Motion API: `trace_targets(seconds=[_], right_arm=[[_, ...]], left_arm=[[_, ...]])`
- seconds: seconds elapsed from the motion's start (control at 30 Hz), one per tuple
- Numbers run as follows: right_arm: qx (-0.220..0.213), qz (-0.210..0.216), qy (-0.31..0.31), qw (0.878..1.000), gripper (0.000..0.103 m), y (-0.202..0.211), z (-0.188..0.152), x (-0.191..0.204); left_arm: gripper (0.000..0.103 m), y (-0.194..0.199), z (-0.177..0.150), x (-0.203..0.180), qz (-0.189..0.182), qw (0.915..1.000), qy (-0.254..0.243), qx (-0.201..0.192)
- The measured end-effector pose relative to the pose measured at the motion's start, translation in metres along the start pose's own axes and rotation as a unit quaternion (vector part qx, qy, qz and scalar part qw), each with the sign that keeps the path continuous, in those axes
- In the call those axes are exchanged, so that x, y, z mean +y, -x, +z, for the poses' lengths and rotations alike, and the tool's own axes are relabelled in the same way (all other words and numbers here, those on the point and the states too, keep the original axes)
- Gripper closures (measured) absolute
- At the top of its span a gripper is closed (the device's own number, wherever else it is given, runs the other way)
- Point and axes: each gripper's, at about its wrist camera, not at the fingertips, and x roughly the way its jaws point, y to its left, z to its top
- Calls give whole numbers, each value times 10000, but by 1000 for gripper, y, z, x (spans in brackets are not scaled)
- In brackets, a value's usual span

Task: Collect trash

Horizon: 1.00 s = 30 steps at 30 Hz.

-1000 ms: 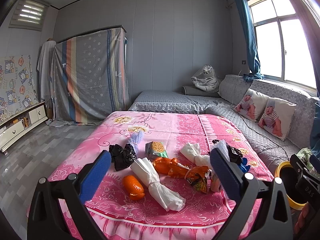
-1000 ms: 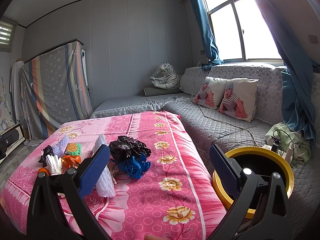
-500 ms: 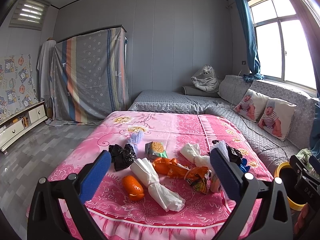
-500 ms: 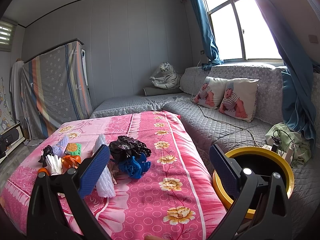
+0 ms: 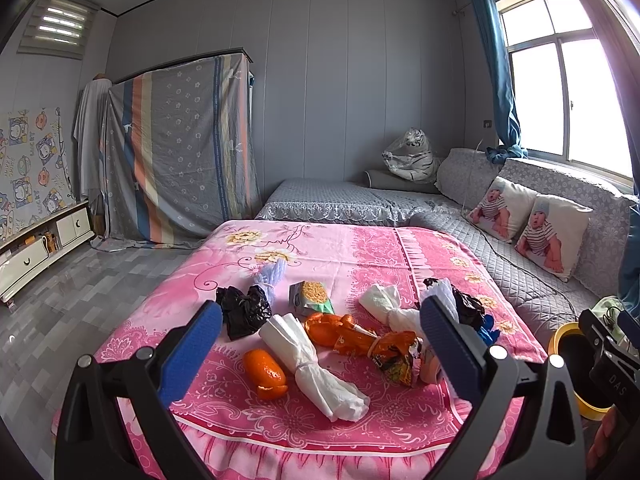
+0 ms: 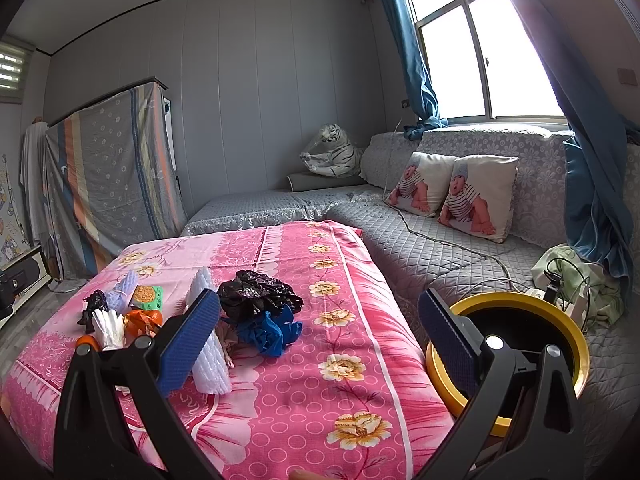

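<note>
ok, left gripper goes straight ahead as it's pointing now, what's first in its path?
Likely the twisted white tissue wad on the pink sheet, centred between the open left gripper fingers, with the orange peel just left of it. Depth is unclear in the fisheye view.

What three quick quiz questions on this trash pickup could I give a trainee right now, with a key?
1. True or false: the left gripper already holds a piece of trash.
2. Which item lies nearest the front edge of the pink bedspread in the left wrist view? A) orange peel B) black bag C) green snack packet
3. Fill in: the bin beside the bed has a ____ rim.

Key
1. False. Its fingers are spread with nothing between them, as are those of the right gripper.
2. A. The peel lies beside the white tissue bundle, closest to the camera.
3. Yellow.
</note>
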Motion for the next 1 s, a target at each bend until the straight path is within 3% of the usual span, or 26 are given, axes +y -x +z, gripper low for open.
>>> trace_targets(seconds=[1.0], right_arm=[[23, 1, -8, 10000, 8, -2, -2, -1]], left_arm=[[7, 1, -5, -2, -5, 10000, -31, 30]])
